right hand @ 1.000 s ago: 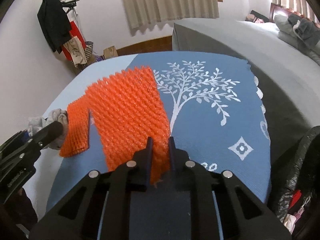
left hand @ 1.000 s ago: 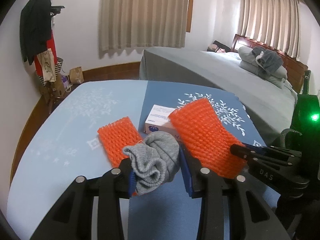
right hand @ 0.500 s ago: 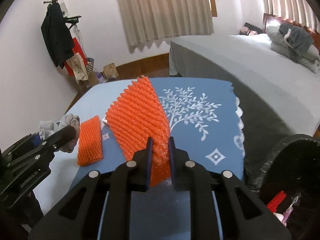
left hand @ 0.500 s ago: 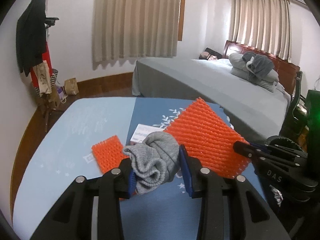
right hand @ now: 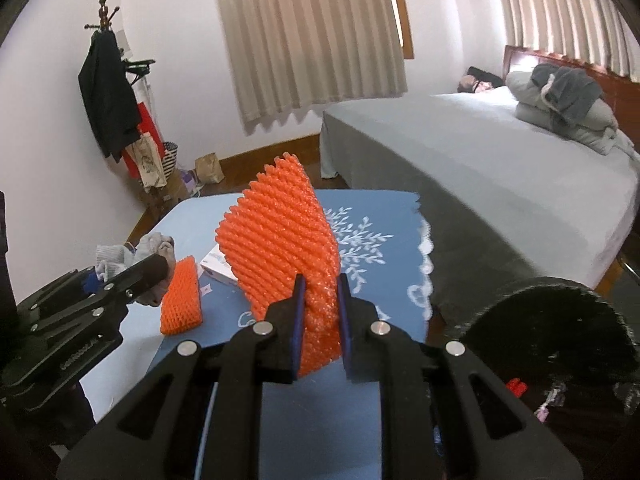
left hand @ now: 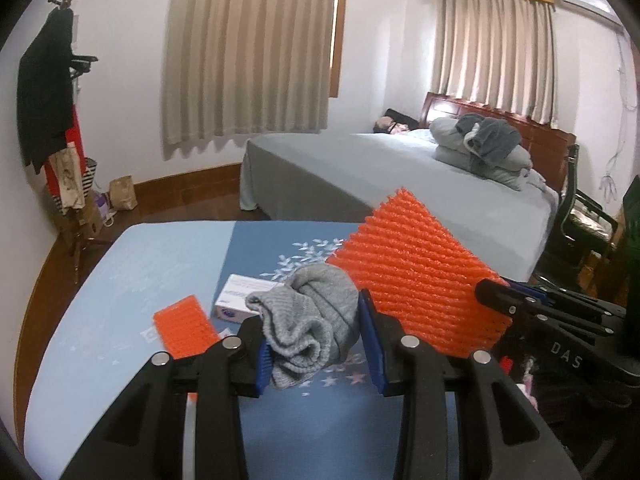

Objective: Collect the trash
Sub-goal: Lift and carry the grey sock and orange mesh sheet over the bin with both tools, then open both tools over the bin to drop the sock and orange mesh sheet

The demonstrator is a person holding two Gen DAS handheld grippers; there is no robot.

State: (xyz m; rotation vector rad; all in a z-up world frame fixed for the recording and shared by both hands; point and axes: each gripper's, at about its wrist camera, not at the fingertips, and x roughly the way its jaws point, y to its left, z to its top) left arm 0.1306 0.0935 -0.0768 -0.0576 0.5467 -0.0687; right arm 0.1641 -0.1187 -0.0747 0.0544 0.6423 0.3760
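My left gripper is shut on a crumpled grey sock and holds it above the blue table. My right gripper is shut on a large orange foam net sheet, lifted off the table; it also shows in the left wrist view. A small orange foam net piece and a white box lie on the table. The sock in the left gripper shows at the left of the right wrist view.
A black trash bin with a liner stands off the table's right edge, with bits of trash inside. A grey bed lies beyond the table. A coat rack stands by the left wall.
Both grippers have risen and pulled back from the table with their loads. The orange sheet has lifted off the table, and the trash bin has come into the right wrist view.
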